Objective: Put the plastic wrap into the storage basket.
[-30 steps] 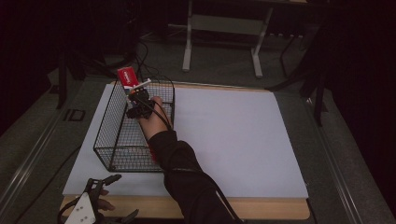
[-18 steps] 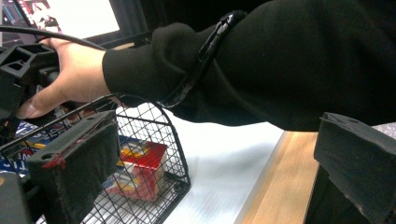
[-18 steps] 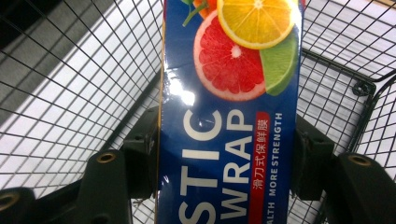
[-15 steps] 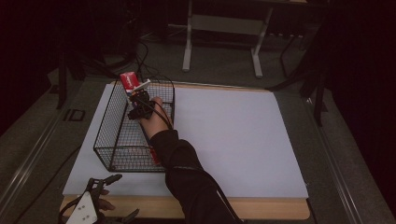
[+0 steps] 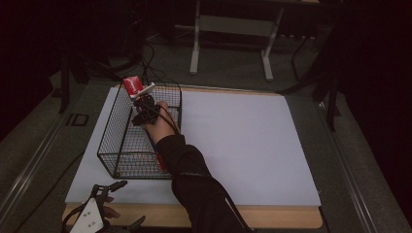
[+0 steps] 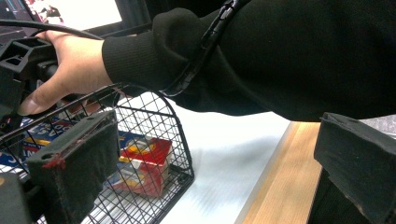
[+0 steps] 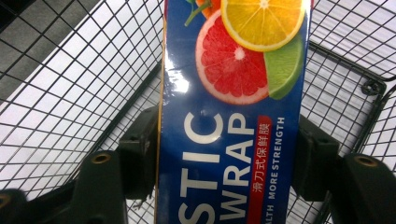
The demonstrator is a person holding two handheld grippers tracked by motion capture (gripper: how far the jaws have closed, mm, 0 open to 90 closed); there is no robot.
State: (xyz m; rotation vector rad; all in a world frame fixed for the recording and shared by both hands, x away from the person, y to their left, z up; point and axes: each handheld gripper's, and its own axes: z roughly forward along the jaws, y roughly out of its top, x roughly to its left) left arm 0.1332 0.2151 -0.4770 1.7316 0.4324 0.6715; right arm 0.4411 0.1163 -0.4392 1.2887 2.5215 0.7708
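Since the earlier frame the right gripper [image 5: 144, 98] has barely shifted above the wire basket [image 5: 114, 127], and its jaws have just been opening a little, the plastic wrap box [image 5: 134, 86] between them.

High view: that box juts over the basket's far rim, red end up. The left gripper [image 5: 108, 204] rests at the table's [image 5: 272, 217] near edge, jaws spread.

Left gripper view: its jaws stand wide apart on nothing; a red carton [image 6: 144, 165] lies in the basket [image 6: 180, 154].

Right gripper view: both pads flank the blue box [image 7: 233, 116]; whether they press it I cannot tell.
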